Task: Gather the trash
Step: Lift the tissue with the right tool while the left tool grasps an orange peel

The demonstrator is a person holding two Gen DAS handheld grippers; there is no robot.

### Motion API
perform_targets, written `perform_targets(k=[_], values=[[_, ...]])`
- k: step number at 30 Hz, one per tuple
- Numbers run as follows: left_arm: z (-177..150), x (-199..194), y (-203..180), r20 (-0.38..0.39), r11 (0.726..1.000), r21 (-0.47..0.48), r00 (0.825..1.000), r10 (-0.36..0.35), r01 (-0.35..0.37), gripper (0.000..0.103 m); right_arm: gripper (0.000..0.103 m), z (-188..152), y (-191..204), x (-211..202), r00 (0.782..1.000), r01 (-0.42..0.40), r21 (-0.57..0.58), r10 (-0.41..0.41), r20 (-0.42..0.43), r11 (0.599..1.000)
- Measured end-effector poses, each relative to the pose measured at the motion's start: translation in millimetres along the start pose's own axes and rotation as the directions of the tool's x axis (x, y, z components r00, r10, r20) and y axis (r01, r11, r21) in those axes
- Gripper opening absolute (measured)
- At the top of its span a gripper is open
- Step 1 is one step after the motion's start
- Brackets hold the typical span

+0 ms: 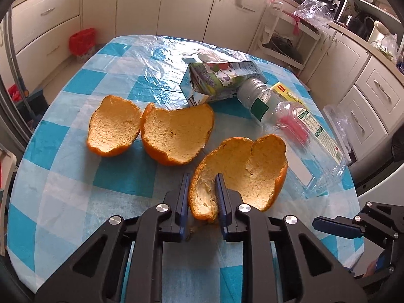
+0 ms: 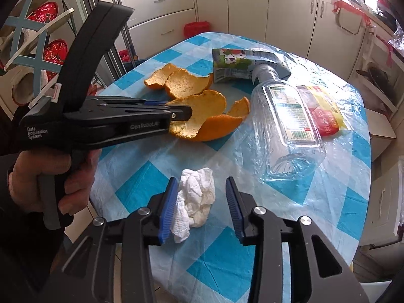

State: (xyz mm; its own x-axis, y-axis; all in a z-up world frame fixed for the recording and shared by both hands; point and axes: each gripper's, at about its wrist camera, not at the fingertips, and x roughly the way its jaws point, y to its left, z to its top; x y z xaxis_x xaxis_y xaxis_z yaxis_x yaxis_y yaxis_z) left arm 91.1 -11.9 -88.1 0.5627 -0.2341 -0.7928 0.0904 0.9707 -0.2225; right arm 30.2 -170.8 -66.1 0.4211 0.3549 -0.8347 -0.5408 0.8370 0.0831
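Orange peel pinched, tissue straddled on the checked table.
The curled orange peel (image 1: 242, 174) is clamped by the left gripper (image 1: 202, 189); the crumpled white tissue (image 2: 195, 199) lies between the right gripper's (image 2: 200, 197) spread jaws.

Table (image 1: 75, 176) under blue-and-white check plastic cloth.

Left claw (image 1: 202, 197) view: peel (image 1: 252, 171) right at tips, its near edge between fingers, rest on cloth. Two more peels (image 1: 176, 136) beyond claw, to left, side by side, touching. Carton (image 1: 217, 80) farther off, on its side. Bottle (image 1: 285, 123) beyond, to right, lying down, cap against carton. Yellow packet (image 1: 285, 92) under bottle.

Right claw (image 2: 202, 197) view: crumpled tissue (image 2: 195, 199) on cloth between fingers, against left one. Bottle beyond, to right.
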Motion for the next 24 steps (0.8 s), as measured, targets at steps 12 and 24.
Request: perform_targets(k=[12, 24], values=[[-41.6, -44.0, 37.4, -0.031, 0.999, -0.045, 1.000, 0.005, -0.006, 0.031, 0.040, -3.8, 17.2, 17.1, 0.998, 0.022, -0.069, -0.025, -0.050, 0.997], [-34.2, -35.5, 32.1, -0.016, 0.999, -0.036, 1.000, 0.000, 0.000, 0.052, 0.040, -2.8, 19.3, 20.8, 0.998, 0.036, -0.071, -0.039, -0.039, 0.997]])
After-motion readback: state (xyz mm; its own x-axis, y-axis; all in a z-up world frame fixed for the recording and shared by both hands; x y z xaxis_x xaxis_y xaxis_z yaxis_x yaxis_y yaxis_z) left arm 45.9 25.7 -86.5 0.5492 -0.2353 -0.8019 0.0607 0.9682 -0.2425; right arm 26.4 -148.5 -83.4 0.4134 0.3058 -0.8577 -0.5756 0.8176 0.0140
